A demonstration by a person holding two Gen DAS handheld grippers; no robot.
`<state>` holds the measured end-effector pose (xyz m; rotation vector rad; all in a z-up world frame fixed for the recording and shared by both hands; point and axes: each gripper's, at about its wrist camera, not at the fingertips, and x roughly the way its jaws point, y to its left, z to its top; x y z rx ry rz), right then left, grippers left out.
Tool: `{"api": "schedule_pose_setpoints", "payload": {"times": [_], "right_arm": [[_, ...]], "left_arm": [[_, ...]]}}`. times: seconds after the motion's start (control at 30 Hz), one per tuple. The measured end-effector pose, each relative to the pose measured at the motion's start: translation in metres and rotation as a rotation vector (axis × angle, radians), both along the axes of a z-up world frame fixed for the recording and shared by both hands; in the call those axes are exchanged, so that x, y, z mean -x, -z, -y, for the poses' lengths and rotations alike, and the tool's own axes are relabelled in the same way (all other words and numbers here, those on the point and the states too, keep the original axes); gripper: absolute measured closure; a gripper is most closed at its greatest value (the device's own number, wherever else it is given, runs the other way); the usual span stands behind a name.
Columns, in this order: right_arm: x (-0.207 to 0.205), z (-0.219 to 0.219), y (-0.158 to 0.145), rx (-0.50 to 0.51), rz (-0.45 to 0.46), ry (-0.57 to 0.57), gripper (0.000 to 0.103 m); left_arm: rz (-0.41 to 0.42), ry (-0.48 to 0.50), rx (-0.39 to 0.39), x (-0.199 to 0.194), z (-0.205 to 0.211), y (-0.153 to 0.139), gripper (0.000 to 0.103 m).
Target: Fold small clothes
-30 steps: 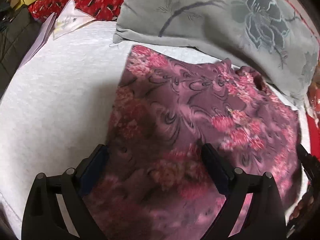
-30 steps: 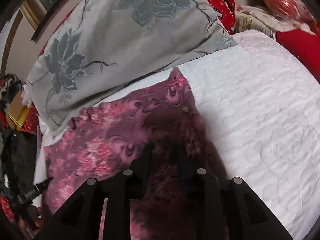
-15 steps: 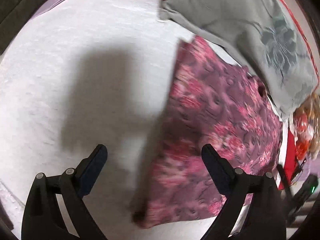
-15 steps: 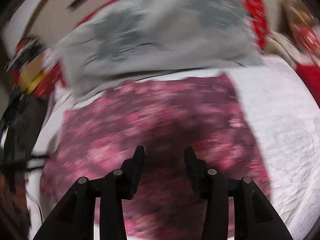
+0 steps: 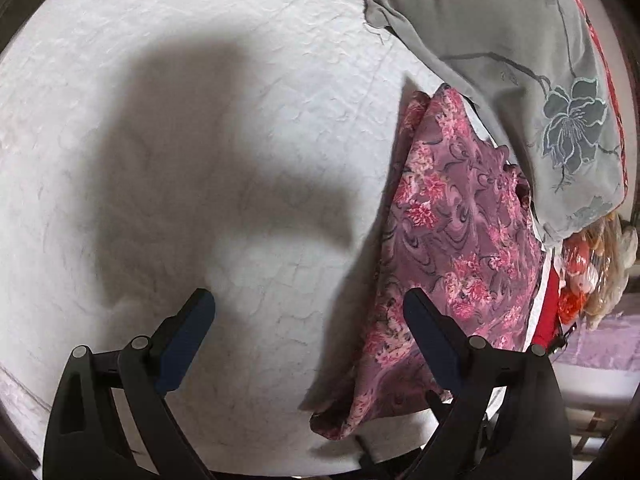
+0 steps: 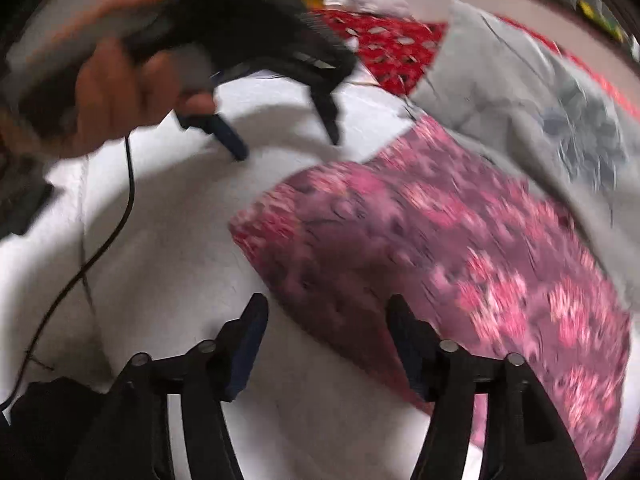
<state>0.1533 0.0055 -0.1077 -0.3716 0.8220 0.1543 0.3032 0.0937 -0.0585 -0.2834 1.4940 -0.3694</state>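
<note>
**Both claws free, the cloth lying folded on the bed**

The floral cloth (image 5: pixel 460 248) lies flat on the white bedspread (image 5: pixel 200 140), its far edge tucked just under the grey pillow (image 5: pixel 540 80). From the left claw (image 5: pixel 308 328) the cloth sits off to the right side, with only bare bedspread between the two fingers; that claw is spread wide and has hold of nothing. In the right wrist view it shows again (image 6: pixel 284 140), hanging above the bedspread past the cloth's near-left corner, held in a hand (image 6: pixel 108 96).

The right claw (image 6: pixel 324 336) hovers over the near edge of the cloth (image 6: pixel 440 260). Its jaws are opening, and the cloth lies below and beyond them, not pinched between the pads. The picture is blurred, so the fine lie of the edge cannot be read.

The cloth looks like a doubled rectangle, so I judge one fold is laid and the next one is due. To do it well, each claw should come down on a corner of the same short side, the left claw first moving right to reach the cloth. Pinch all layers together, not only the top one. Lift both corners evenly, carry them across to the opposite edge, and lay them down matched. Keep clear of the pillow, which could catch the far edge and drag the fold askew.
</note>
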Motion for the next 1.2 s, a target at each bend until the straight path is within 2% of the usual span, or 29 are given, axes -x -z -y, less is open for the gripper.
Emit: {"api": "schedule_pose_setpoints", "payload": {"times": [0.1, 0.17, 0.23, 0.3, 0.33, 0.37, 0.57, 0.7, 0.77, 0.83, 0.87, 0.93, 1.03, 1.2], "right_arm": [[-0.009, -0.020, 0.014, 0.123, 0.042, -0.010, 0.032], [-0.012, -0.026, 0.016, 0.176, 0.122, -0.006, 0.033], [-0.020, -0.025, 0.017, 0.186, 0.141, 0.022, 0.036], [-0.029, -0.017, 0.016, 0.160, 0.137, 0.055, 0.063], [-0.034, -0.010, 0.014, 0.134, 0.119, 0.063, 0.090], [-0.035, -0.002, 0.009, 0.090, 0.121, 0.064, 0.095], [-0.016, 0.023, -0.028, -0.022, 0.243, 0.097, 0.097], [-0.009, 0.038, -0.041, -0.088, 0.256, 0.121, 0.097], [-0.005, 0.043, -0.044, -0.112, 0.258, 0.127, 0.097], [0.000, 0.049, -0.047, -0.135, 0.261, 0.133, 0.097], [0.001, 0.053, -0.048, -0.146, 0.261, 0.138, 0.097], [0.008, 0.065, -0.052, -0.189, 0.262, 0.160, 0.098], [0.017, 0.085, -0.058, -0.263, 0.269, 0.200, 0.098], [0.036, 0.117, -0.075, -0.370, 0.307, 0.257, 0.098]], "left_arm": [[-0.007, 0.014, 0.006, -0.012, 0.007, 0.001, 0.007], [-0.016, 0.024, 0.026, -0.017, 0.006, -0.001, 0.007], [-0.023, 0.044, 0.066, -0.023, 0.012, -0.003, 0.007], [-0.020, 0.060, 0.081, -0.029, 0.019, -0.005, 0.007], [-0.020, 0.065, 0.085, -0.031, 0.023, -0.006, 0.007], [-0.025, 0.073, 0.094, -0.034, 0.027, -0.006, 0.007], [-0.052, 0.118, 0.159, -0.049, 0.064, -0.003, 0.007], [-0.109, 0.138, 0.212, -0.048, 0.093, 0.003, 0.007], [-0.132, 0.139, 0.233, -0.044, 0.104, 0.005, 0.017], [-0.137, 0.148, 0.220, -0.039, 0.117, 0.004, 0.055], [-0.118, 0.149, 0.182, -0.038, 0.120, 0.001, 0.061], [-0.069, 0.158, 0.109, -0.032, 0.126, -0.009, 0.082], [-0.034, 0.148, 0.115, -0.025, 0.128, -0.026, 0.093], [0.049, 0.174, 0.103, -0.005, 0.154, -0.062, 0.093]]}}
